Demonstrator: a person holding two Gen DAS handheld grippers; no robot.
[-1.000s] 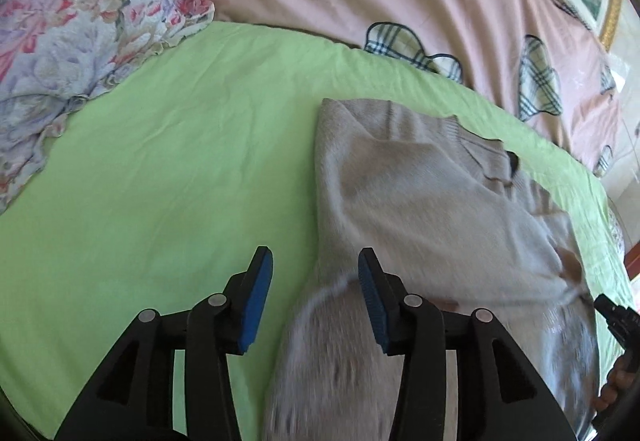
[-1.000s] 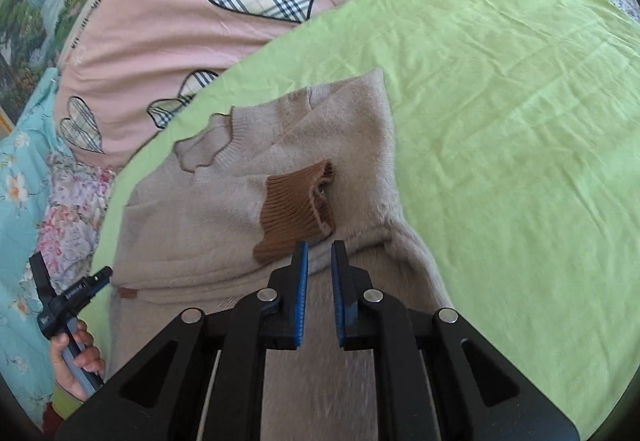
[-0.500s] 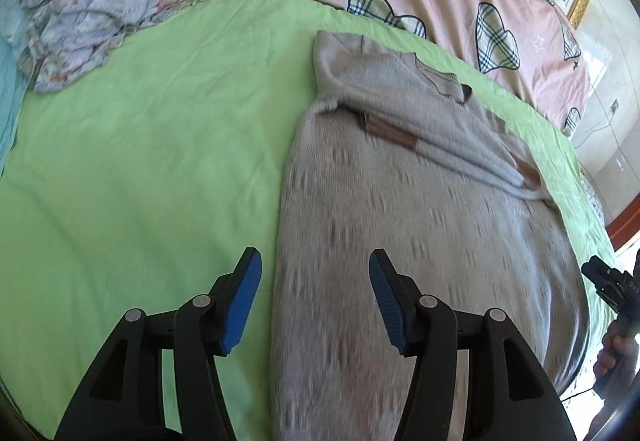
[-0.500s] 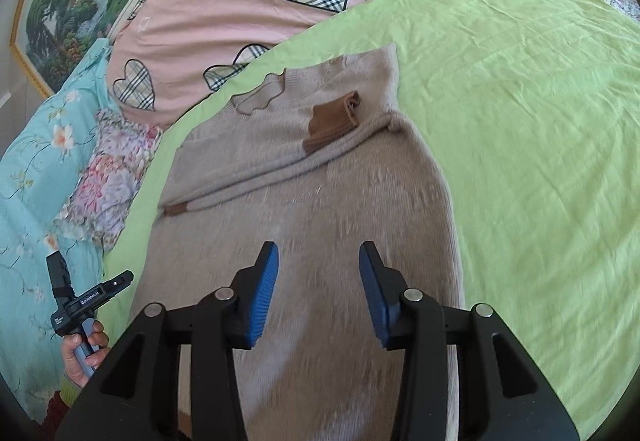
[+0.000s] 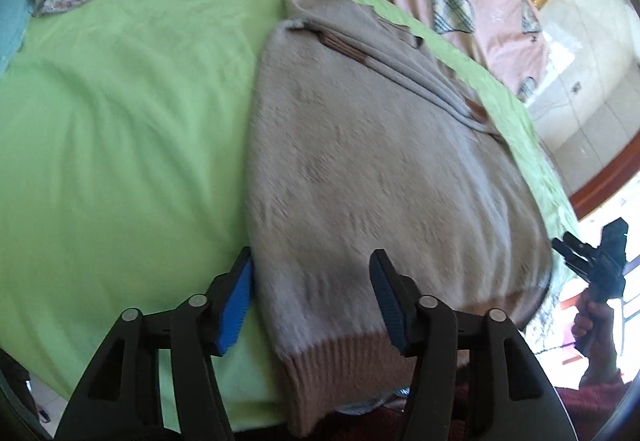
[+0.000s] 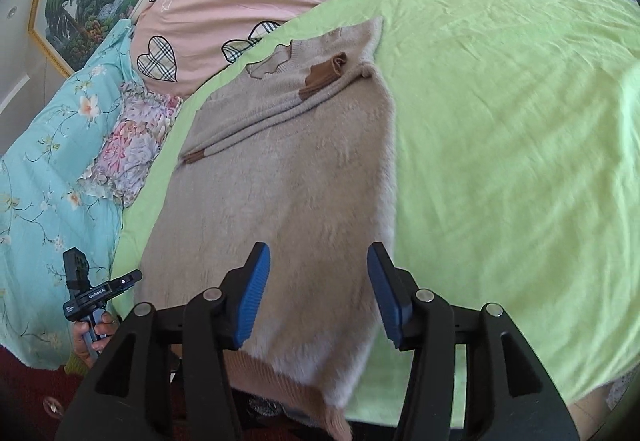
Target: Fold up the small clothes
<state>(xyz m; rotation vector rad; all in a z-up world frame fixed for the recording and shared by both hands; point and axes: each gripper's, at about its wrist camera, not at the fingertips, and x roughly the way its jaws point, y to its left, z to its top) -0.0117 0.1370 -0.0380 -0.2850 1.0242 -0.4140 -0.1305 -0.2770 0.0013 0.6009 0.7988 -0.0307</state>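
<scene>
Each wrist view looks forward and steeply down along its own fingers, from near the hem. Both share the beige sweater (image 5: 360,169) (image 6: 288,177) and green sheet (image 5: 120,129) (image 6: 500,129).

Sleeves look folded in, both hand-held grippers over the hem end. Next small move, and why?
Probably lower both onto the ribbed hem and pinch its two corners. The sweater lies flat on the green sheet with both brown cuffs folded across the chest. The left hand-held gripper, jaws closing, and the right hand-held gripper, jaws opening, hover unclamped above the hem, which hangs over the bed edge.
</scene>
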